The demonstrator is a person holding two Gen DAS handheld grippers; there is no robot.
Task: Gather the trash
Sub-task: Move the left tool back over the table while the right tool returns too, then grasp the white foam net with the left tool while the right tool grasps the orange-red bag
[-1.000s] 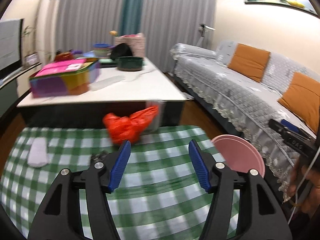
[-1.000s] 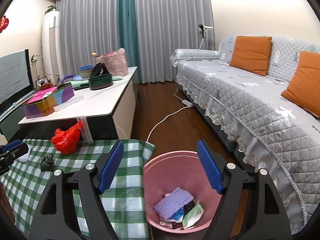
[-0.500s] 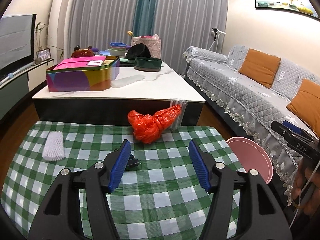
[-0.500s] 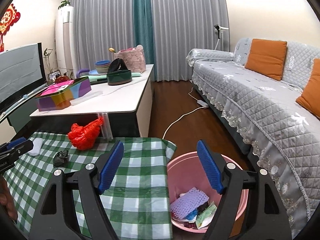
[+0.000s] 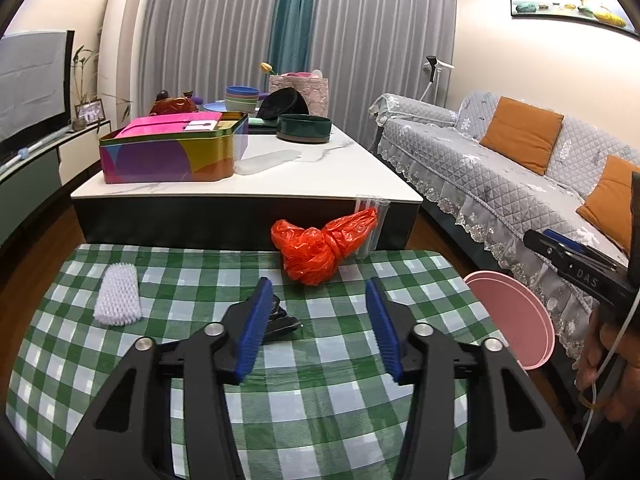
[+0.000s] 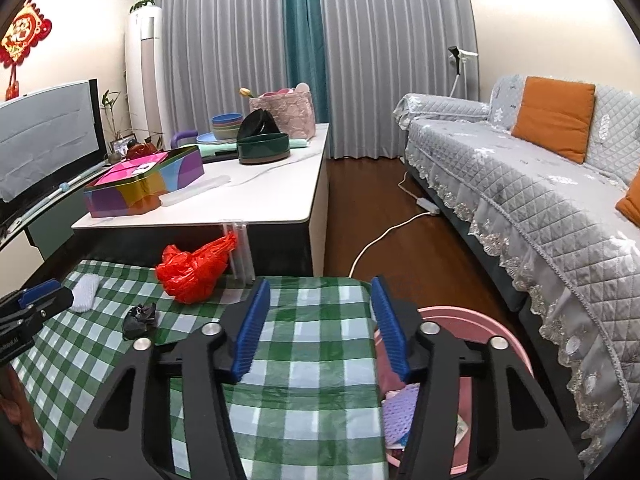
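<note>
On my left gripper the jaws have just narrowed, empty; a small crumpled black scrap is half hidden behind one finger. Right gripper likewise, reading "DAS", above the cut-off pink plastic bin.

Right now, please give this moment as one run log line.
left tool: open, just closing, empty | right tool: open, just closing, empty | red bag, white foam net, dark scrap: on cloth | pink bin: holds trash
</note>
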